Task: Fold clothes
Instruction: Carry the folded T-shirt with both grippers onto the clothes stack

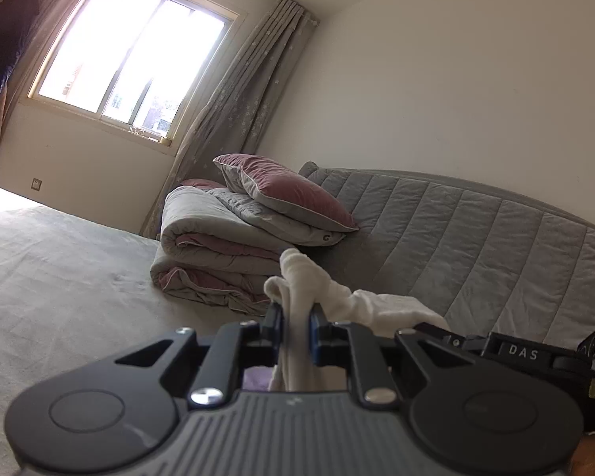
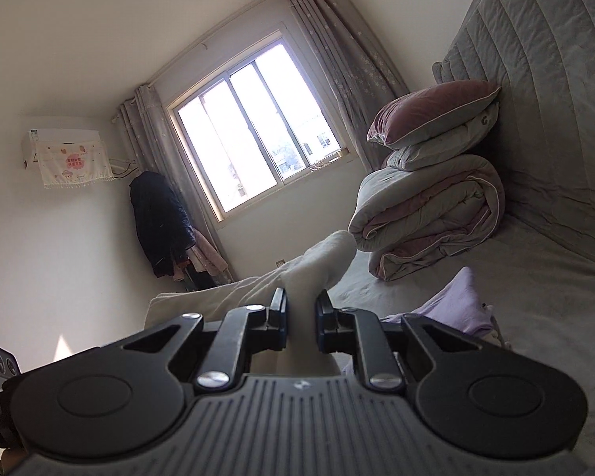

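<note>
We were in a bedroom, and the biggest thing was the bed point(image 1: 59, 261), with its soft grey cover, so we will tell where things were from the bed. At the head of the bed stood a padded grey headboard point(image 1: 476, 230). On the bed, close to the headboard, sat a folded quilt point(image 1: 218, 254) with a pink pillow point(image 1: 293, 190) on top. Past the far side of the bed was a bright window point(image 1: 135, 51) with grey curtains point(image 1: 250, 91), and a dark coat point(image 2: 160, 222) hung on the wall beside it. A small purple cloth point(image 2: 456, 301) lay on the bed, nearer to us than the quilt. Above the bed we held up a white garment point(image 1: 353, 301), stretched between our two tools. The left gripper point(image 1: 296, 317) had its jaws closed tight on one bunched end of the garment. The right gripper point(image 2: 301, 309) had its jaws closed tight on the other end. We think we were at the step where the garment is lifted and pulled straight before a fold. We could not tell what kind of clothing it was. Next, we think we needed to keep both grips tight, lay the garment flat on a bare part of the bed, away from the quilt and the purple cloth, and then bring one side over the other.
</note>
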Demonstrator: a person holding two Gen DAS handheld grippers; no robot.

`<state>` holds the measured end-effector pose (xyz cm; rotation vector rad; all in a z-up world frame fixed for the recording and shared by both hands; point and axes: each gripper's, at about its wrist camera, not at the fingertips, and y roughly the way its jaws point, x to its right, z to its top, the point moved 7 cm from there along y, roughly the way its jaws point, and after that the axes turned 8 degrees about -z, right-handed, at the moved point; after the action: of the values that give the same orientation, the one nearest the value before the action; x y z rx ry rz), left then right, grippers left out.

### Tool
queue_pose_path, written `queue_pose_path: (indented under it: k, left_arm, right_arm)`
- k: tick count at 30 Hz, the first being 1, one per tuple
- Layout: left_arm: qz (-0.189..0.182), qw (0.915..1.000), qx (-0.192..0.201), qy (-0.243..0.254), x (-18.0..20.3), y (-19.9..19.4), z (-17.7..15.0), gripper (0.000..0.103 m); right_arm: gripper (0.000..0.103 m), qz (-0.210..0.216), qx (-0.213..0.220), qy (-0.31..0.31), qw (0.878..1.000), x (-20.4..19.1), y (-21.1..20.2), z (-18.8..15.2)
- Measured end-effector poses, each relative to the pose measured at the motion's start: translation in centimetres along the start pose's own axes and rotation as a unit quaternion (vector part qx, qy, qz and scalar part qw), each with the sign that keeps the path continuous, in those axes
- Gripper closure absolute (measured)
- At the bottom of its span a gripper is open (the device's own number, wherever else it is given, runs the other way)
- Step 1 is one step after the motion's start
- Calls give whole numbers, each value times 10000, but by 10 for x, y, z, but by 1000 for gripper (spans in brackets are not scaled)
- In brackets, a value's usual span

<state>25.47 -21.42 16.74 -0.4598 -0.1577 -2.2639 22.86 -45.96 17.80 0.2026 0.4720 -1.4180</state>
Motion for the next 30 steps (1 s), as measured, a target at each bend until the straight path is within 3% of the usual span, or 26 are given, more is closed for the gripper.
queue_pose_path:
  k: [11,19,22,24,27,30]
  left_arm:
    - [-138,9999,-59,-73,-15,103,-8,89]
    - [347,9966,-619,-426,-72,183,-40,88]
    - [657,9925,-930,-442,-90,201,-60,84]
    - [849,9907,-1054,-121,-93,204,-67,85]
    - [981,9893,-1069,155,-97,201,-67,80]
    - [1097,9891,-975,137,-101,195,-59,78]
  right_arm:
    - [87,-399,-75,-225,9989,61,80,20]
    - [85,-616,-544,-224,9964,106,155,1]
    - [80,-912,-718,-293,9928,119,173,-15]
    - [78,-1120,-795,-483,9893,124,176,-24]
    - [60,-1328,-675,-718,9862,126,168,-26]
    - [60,-1340,-456,-626,9879,129,154,-18]
